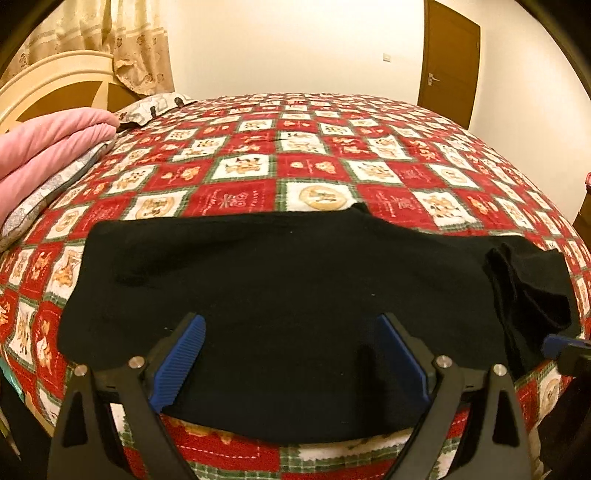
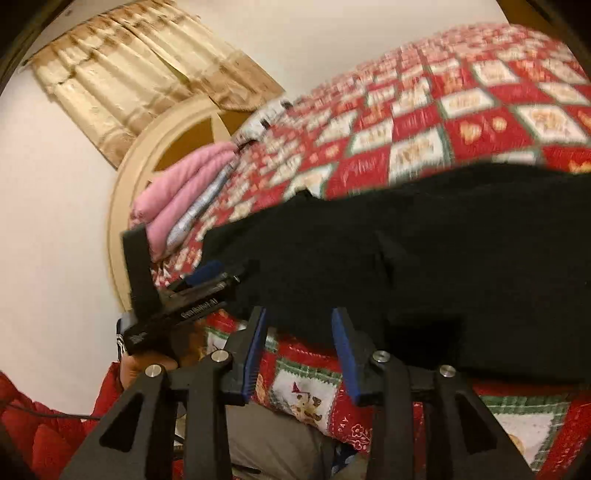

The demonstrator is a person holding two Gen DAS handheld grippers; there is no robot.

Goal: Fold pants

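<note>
Black pants [image 1: 280,280] lie folded flat across the near part of the bed, with a rumpled end [image 1: 532,291] at the right. My left gripper [image 1: 291,325] is open, its blue pads just above the pants' near edge, holding nothing. The right gripper's blue tip [image 1: 554,345] shows at the pants' right end. In the right wrist view the pants [image 2: 443,258] fill the middle. My right gripper [image 2: 299,317] is open at their near edge, empty. The left gripper [image 2: 207,280] shows there at the pants' left end.
The bed has a red, white and green patchwork quilt [image 1: 314,162]. A folded pink blanket [image 1: 48,144] and a pillow [image 1: 147,107] lie at the head by the cream headboard [image 1: 44,77]. A curtain [image 1: 122,33] and a brown door [image 1: 448,59] are behind.
</note>
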